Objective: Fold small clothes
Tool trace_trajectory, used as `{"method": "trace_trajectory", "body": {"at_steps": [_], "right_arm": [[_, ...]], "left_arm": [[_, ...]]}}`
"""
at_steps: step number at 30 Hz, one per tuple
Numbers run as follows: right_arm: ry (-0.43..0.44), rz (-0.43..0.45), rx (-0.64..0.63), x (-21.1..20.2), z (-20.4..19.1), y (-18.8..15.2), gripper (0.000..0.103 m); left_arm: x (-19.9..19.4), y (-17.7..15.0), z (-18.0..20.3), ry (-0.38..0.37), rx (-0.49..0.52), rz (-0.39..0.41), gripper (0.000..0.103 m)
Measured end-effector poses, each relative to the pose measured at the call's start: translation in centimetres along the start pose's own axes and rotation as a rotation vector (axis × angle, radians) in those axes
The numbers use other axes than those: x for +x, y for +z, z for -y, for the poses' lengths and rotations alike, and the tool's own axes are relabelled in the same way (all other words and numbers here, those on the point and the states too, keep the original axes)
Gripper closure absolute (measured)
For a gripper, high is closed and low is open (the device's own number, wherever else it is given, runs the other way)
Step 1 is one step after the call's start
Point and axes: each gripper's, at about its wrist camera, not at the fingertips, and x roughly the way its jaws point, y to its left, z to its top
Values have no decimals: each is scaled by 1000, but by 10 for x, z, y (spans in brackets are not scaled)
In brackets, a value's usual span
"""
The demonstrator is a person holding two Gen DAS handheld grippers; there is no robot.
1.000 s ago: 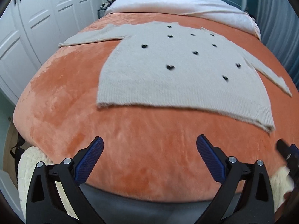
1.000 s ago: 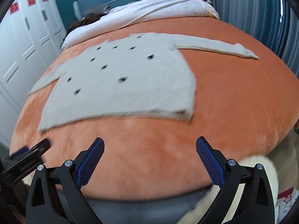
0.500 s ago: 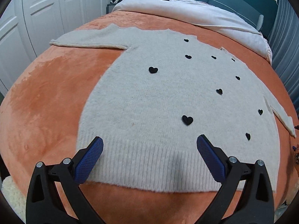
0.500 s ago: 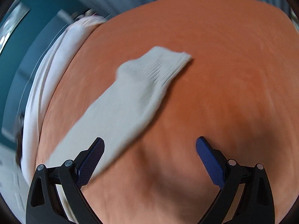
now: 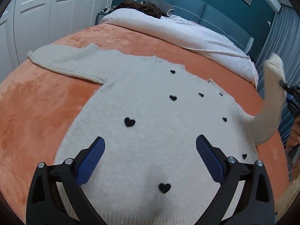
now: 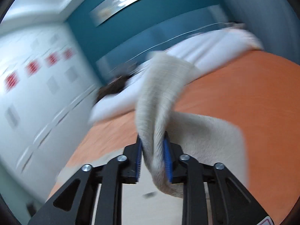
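A cream knit sweater [image 5: 150, 112] with small black hearts lies flat on the orange bedspread [image 5: 37, 108]. Its left sleeve [image 5: 63, 60] stretches out flat to the far left. My left gripper [image 5: 150, 155] is open and hovers low over the sweater's lower body. My right gripper [image 6: 152, 161] is shut on the right sleeve [image 6: 161, 97] near its cuff and holds it lifted off the bed. In the left wrist view the raised sleeve [image 5: 270, 103] stands up at the right edge, with the right gripper [image 5: 289, 93] partly visible beside it.
A white duvet [image 5: 187, 31] and dark items [image 5: 142, 7] lie at the head of the bed by the teal headboard [image 5: 215, 13]. White wardrobe doors [image 5: 37, 18] stand to the left, grey curtains [image 5: 286, 43] to the right.
My right gripper has closed on the right sleeve's cuff and lifted it off the bed. My left gripper has moved forward over the sweater's body, still open.
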Motion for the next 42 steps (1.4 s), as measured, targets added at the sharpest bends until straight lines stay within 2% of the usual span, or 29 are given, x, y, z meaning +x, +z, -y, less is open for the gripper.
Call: {"method": "trace_trajectory", "body": {"at_steps": [1,3,5,8,10,12,13,16,17,19,20,21,22,25,27,28,30,31,32,35,37,38,39,42], "right_arm": [[52,-56,-51,24,-29,-15,58],[61,-157,-125,68,-68,-53,58],[27,-215,-112,87,-73,-82,58],[-29,-230,7,71,-41,-110,56],[-75,-225,107,50,-12,-127,46],[-114,-228,177,34,15,-140,46],[-124,-228,203,25,23,-153,46],[-135,-218,306,20,52,-153,45],[-140,-215,345,21,63,-149,45],[-169,-214,413,36,81,-141,45],[-174,-213,429,43,86,-140,58],[-186,-212,433,50,88,-135,95],[-186,-202,428,53,88,-126,95],[-144,-18,390,23,72,-96,96],[-148,80,376,3,72,-91,97],[-190,73,365,6,78,-98,97],[-341,-151,340,52,104,-127,98],[-355,-233,357,67,115,-145,98],[-332,-187,351,60,111,-143,98],[-330,-156,324,44,90,-123,97],[-385,-158,309,35,81,-120,95],[-443,-133,295,30,73,-117,89],[-464,-91,285,23,66,-114,85],[-428,-23,264,17,53,-104,85]], "left_arm": [[4,9,1,-29,-17,-2,6],[15,24,2,-65,-53,-23,5],[31,36,0,-109,-98,-47,5],[71,57,-9,-193,-220,-119,5],[101,65,-15,-226,-318,-159,5],[133,70,-20,-219,-406,-206,5],[145,70,-22,-224,-441,-212,5],[164,73,-25,-177,-523,-200,6],[165,76,-23,-159,-531,-188,11],[168,87,-15,-166,-497,-174,54],[173,95,-9,-220,-464,-197,97],[176,102,-7,-253,-453,-208,95],[170,111,-3,-262,-440,-177,95],[137,138,17,-296,-318,-44,96],[123,144,22,-303,-263,18,96],[128,141,23,-283,-231,16,95],[157,124,24,-193,-165,-67,96],[174,106,19,-133,-145,-141,96],[185,92,15,-101,-146,-180,96],[178,73,6,-133,-156,-125,95],[176,70,4,-151,-170,-112,94],[176,68,4,-157,-173,-107,94],[175,66,3,-164,-175,-102,94],[169,60,4,-168,-162,-77,94]]}}
